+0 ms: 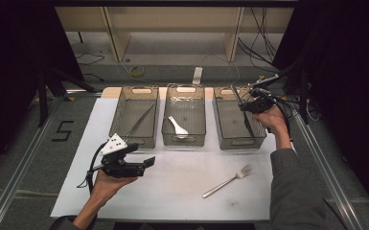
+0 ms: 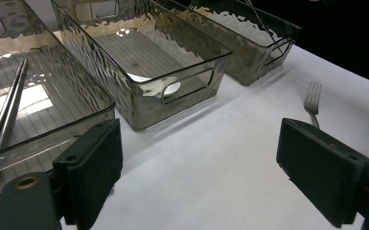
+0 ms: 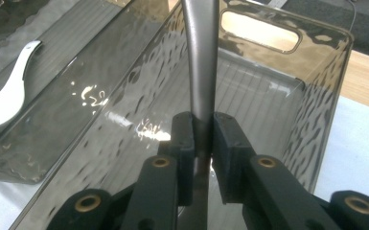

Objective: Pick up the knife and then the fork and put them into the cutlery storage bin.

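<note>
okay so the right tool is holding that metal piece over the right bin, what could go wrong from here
1. The right tool pinches the metal utensil on a narrow, smooth stem, so it might swivel or slip.
2. The utensil hangs close to the right bin wall and might knock it.
3. The fork lies loose on the white sheet, where the right sleeve could brush it.

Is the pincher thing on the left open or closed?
Open. The left tongs have a wide gap between their two black pads, with bare white table showing through and nothing held.

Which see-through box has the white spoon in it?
The middle bin of the three. A white spoon lies inside it. The left bin holds long metal chopsticks, and the right gripper holds a metal utensil over the right bin.
</note>
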`<state>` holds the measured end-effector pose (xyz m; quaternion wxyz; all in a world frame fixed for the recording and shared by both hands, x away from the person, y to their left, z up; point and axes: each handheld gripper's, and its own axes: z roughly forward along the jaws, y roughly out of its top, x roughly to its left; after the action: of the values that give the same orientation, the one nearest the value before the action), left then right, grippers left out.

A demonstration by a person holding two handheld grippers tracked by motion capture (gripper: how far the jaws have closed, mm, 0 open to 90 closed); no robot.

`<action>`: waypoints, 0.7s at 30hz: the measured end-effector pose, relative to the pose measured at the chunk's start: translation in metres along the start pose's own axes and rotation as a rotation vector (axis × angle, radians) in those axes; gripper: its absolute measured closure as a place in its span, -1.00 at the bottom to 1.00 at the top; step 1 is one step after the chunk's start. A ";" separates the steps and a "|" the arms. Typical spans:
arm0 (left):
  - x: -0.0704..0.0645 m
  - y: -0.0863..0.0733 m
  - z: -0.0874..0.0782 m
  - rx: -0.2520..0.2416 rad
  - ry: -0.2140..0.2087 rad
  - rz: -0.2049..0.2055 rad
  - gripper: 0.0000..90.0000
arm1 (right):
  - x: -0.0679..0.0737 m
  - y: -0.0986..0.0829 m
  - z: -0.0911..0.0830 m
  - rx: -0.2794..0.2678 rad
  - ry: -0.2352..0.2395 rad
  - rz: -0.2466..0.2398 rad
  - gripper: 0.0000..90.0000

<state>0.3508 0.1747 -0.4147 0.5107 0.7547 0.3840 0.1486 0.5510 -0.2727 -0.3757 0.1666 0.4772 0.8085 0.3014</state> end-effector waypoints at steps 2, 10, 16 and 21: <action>0.000 0.000 0.000 -0.001 0.000 0.000 -0.65 | 0.000 -0.001 0.002 0.005 0.001 0.002 0.78; 0.000 0.000 0.000 0.001 0.000 0.000 -0.65 | 0.002 -0.005 0.011 0.042 -0.010 0.007 0.79; 0.000 0.000 0.000 0.000 0.000 0.001 -0.65 | 0.005 0.000 0.011 0.079 -0.009 0.020 0.13; -0.001 0.000 0.000 0.001 0.000 0.002 -0.65 | 0.010 0.002 0.007 0.057 0.016 0.017 -0.23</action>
<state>0.3506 0.1740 -0.4147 0.5104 0.7552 0.3834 0.1487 0.5513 -0.2609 -0.3790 0.1438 0.4862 0.8139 0.2836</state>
